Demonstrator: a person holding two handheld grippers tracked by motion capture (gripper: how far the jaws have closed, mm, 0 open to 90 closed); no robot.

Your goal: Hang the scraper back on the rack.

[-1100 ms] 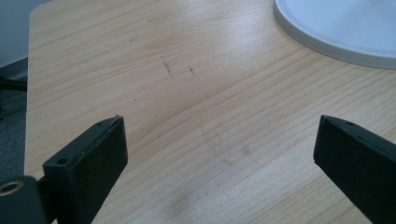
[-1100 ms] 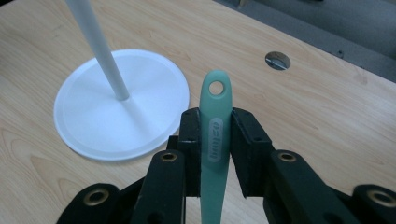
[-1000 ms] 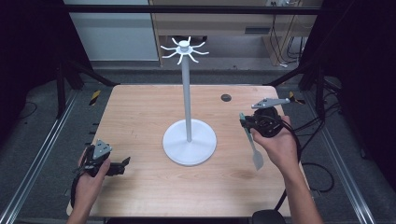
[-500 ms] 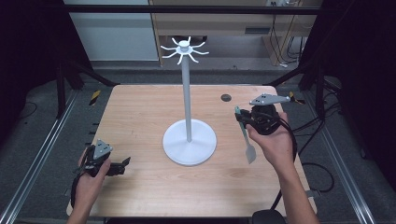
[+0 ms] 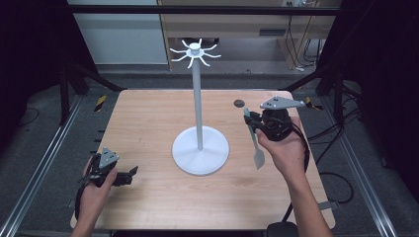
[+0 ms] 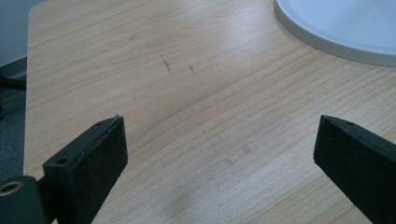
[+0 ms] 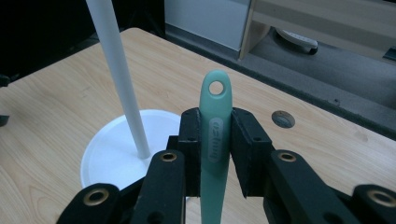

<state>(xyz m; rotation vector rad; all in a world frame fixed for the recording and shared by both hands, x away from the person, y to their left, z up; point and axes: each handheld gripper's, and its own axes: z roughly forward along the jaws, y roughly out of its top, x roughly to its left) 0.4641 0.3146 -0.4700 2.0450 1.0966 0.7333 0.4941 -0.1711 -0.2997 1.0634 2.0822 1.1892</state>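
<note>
A white stand [image 5: 197,98] with a round base [image 5: 200,150] and hooks at its top [image 5: 194,52] rises from the middle of the wooden table [image 5: 148,118]. To its right my right gripper [image 5: 248,118] is shut on the pale green handle of a spatula [image 5: 256,145]; the blade hangs down over the table. In the right gripper view the handle [image 7: 215,140] sits between the pads, its hanging hole uppermost, with the stand's pole [image 7: 119,79] to the left. At the table's front left my left gripper [image 5: 129,175] rests low and open; nothing lies between its jaws.
A small dark round hole [image 5: 239,103] marks the table behind the right gripper. Dark metal frame rails run along both sides of the table. A cabinet and cables stand beyond the far edge. The stand's base [image 6: 345,28] lies ahead of the left gripper.
My right gripper has lifted the spatula a little higher and carried it slightly toward the far side. The left gripper has stayed where it was.
</note>
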